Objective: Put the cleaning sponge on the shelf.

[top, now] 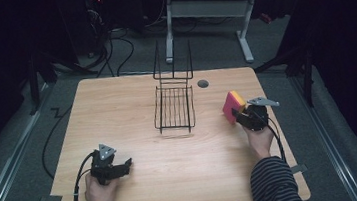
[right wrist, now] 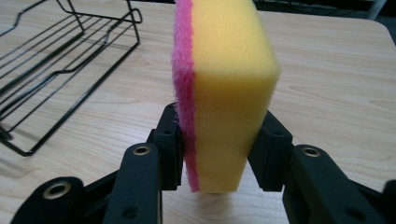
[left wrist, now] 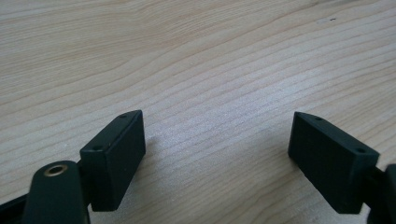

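Observation:
A yellow sponge (right wrist: 229,84) with a pink scouring side stands on edge between the jaws of my right gripper (right wrist: 218,144), whose pads press into both faces and squeeze it. In the high view the sponge (top: 232,106) is lifted a little above the right part of the wooden table (top: 140,185), with the right gripper (top: 244,117) just behind it. My left gripper (top: 123,167) rests low at the front left; in the left gripper view its jaws (left wrist: 217,154) stand wide apart over bare wood with nothing between them.
A black wire rack (top: 174,106) stands at the table's middle back, its tall end farthest from me; the rack (right wrist: 60,60) lies left of the sponge. A small dark round hole (top: 203,83) sits behind it. Desk legs and cables stand on the floor beyond.

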